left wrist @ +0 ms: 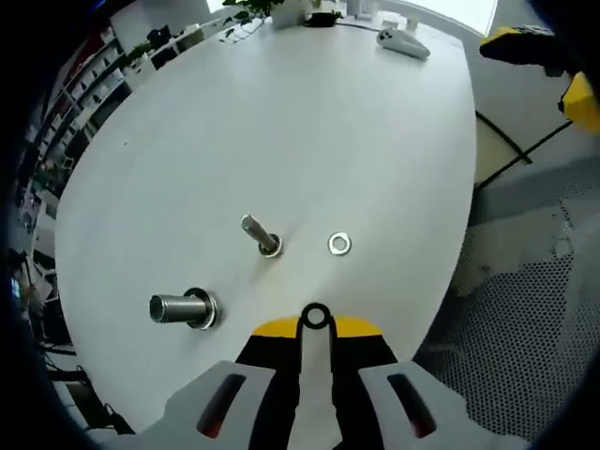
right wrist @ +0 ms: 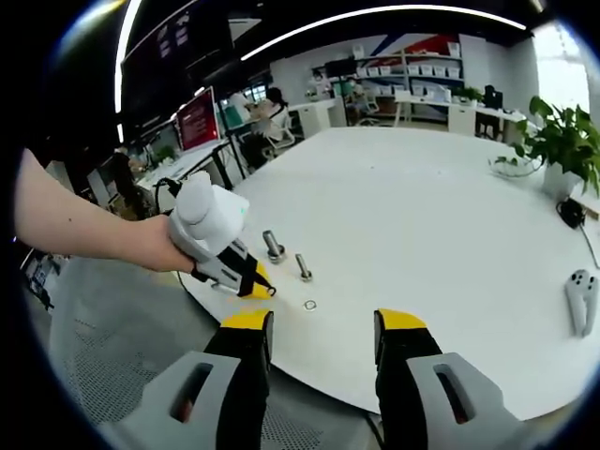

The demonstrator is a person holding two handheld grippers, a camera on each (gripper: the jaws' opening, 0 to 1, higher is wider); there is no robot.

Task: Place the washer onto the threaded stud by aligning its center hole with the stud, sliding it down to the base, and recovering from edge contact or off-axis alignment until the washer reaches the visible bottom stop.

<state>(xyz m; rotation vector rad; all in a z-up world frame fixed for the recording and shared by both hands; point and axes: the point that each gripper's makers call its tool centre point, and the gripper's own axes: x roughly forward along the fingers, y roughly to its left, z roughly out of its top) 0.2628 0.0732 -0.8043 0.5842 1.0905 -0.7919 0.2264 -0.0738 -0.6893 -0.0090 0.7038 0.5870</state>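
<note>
White table [left wrist: 309,131] carries two upright threaded studs: a thin stud [left wrist: 260,234] and a thick stud [left wrist: 183,308] with a washer at its base. A loose washer [left wrist: 339,245] lies flat just beside the thin stud. The left gripper view shows what its own left hand-held gripper [left wrist: 316,319] does: jaws pressed together on a small dark washer [left wrist: 316,317]. The right gripper view shows that gripper from outside, held in a person's hand [right wrist: 159,246] with bare forearm reaching in, tips angled down toward the studs. The right hand-held gripper [right wrist: 321,330] hovers near the table edge, jaws parted with nothing between them.
</note>
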